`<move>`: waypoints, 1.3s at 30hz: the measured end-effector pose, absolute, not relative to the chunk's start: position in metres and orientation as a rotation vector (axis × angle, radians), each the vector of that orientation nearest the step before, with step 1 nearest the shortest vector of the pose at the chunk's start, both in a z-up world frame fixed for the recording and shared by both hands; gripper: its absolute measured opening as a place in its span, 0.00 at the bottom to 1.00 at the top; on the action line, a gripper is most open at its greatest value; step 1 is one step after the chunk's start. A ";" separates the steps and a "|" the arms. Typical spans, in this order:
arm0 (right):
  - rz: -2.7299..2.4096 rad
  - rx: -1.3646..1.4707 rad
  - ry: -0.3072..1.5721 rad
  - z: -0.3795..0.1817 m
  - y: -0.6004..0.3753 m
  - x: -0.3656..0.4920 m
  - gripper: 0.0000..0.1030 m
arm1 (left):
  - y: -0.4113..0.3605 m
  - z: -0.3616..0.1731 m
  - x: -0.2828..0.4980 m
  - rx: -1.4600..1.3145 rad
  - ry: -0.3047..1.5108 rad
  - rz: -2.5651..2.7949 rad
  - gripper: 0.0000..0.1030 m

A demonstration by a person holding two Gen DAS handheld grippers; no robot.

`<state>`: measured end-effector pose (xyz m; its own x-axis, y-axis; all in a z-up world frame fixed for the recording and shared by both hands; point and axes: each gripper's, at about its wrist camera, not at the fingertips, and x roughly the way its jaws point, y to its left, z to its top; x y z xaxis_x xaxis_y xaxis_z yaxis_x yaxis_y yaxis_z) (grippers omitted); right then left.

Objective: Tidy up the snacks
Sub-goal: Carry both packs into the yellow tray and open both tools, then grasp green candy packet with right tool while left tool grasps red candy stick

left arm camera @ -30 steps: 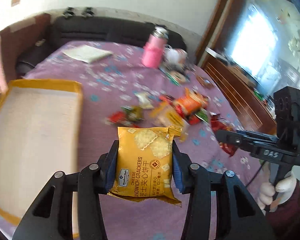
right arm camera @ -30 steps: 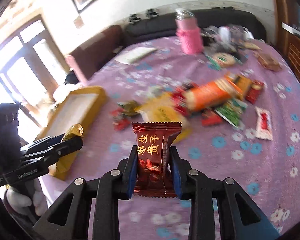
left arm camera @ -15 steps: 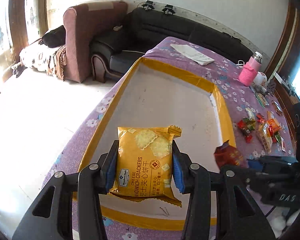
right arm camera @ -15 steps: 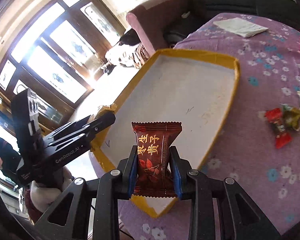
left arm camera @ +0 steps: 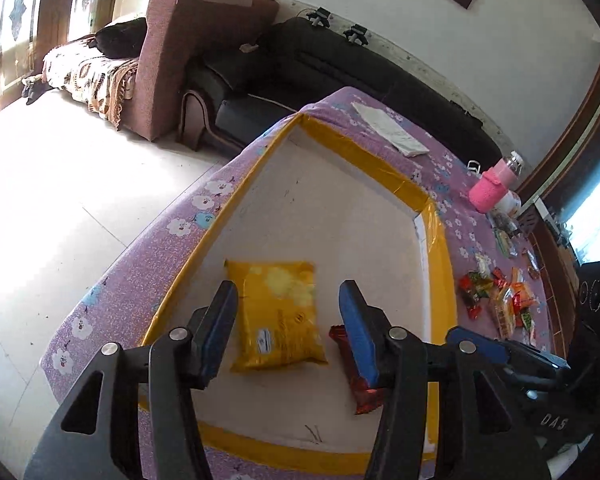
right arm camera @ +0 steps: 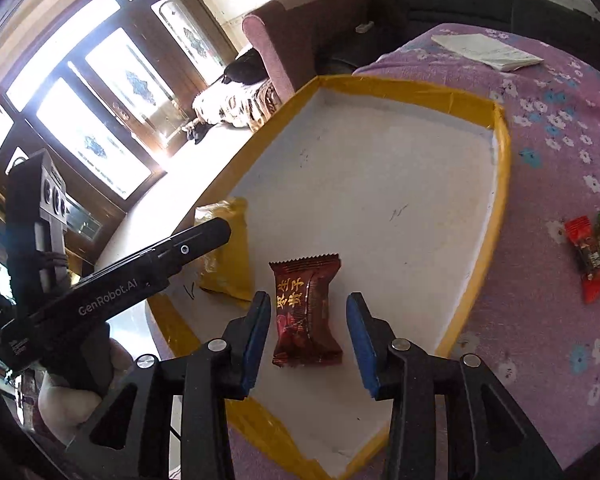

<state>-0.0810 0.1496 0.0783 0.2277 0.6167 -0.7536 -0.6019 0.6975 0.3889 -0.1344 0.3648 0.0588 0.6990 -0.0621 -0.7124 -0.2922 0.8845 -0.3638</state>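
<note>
My left gripper [left arm camera: 286, 326] has its 2 blue-padded jaws spread wide and grips nothing; the yellow cracker packet [left arm camera: 278, 316] lies flat on the white tray floor directly ahead, between the fingers but touching neither. My right gripper [right arm camera: 308, 334] is likewise spread apart, with the dark red candy packet [right arm camera: 306, 310] lying loose on the tray [right arm camera: 500, 184] between its pads. In the left view that candy sits just right of the crackers, partly behind my right finger. More loose snacks [left arm camera: 496, 300] lie on the purple floral cloth beyond the tray's yellow rim, off to my right.
</note>
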 end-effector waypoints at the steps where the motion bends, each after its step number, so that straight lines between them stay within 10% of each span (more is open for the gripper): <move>1: 0.821 0.031 1.010 0.088 0.131 -0.078 0.48 | 0.362 0.067 -0.139 -0.484 0.766 0.129 0.50; 15: 0.376 0.067 1.087 0.021 0.012 0.071 0.57 | 0.285 0.109 -0.142 -0.481 0.683 -0.069 0.60; 22: 0.363 0.073 1.053 0.025 0.005 0.051 0.17 | 0.233 0.103 -0.115 -0.432 0.738 -0.145 0.60; 39: 0.465 0.318 0.921 0.069 -0.125 -0.035 0.15 | 0.092 0.008 0.026 -0.191 1.066 -0.008 0.60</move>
